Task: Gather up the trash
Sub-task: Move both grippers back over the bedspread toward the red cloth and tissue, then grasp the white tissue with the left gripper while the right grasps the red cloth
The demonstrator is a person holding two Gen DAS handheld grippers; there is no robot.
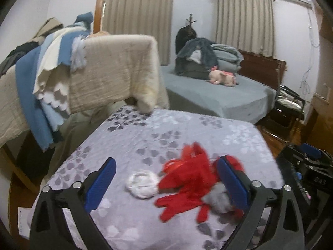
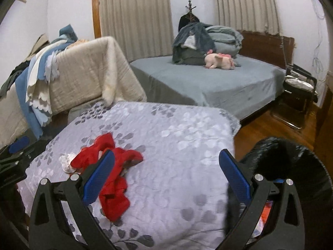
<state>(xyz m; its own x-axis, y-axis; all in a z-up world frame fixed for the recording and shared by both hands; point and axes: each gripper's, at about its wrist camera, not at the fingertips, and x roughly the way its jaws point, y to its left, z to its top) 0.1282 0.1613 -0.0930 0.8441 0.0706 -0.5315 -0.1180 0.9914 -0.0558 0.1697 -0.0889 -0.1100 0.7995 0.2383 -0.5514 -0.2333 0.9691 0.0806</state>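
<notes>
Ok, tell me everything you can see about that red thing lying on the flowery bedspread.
The red item is crumpled and looks like thin plastic or fabric, with finger-like flaps spread toward the camera. It lies loose on the floral bedspread, touching a white crumpled wad and a grey lump. The left gripper hovers open around it.

Crumpled red wrapper [image 1: 187, 179], glossy and torn into ragged strips, sprawled flat on the lilac leaf-print cover [image 1: 166, 133]. White crumpled tissue [image 1: 142, 184], round and wadded, touching the red piece's left edge. Small grey wad [image 1: 217, 199] tucked against the red piece's right side, partly hidden. From the right wrist view, same red wrapper [image 2: 112, 179] stretched lengthwise toward the near edge, white tissue [image 2: 66, 162] at its far-left end. All blurred, finer detail unreadable.
</notes>
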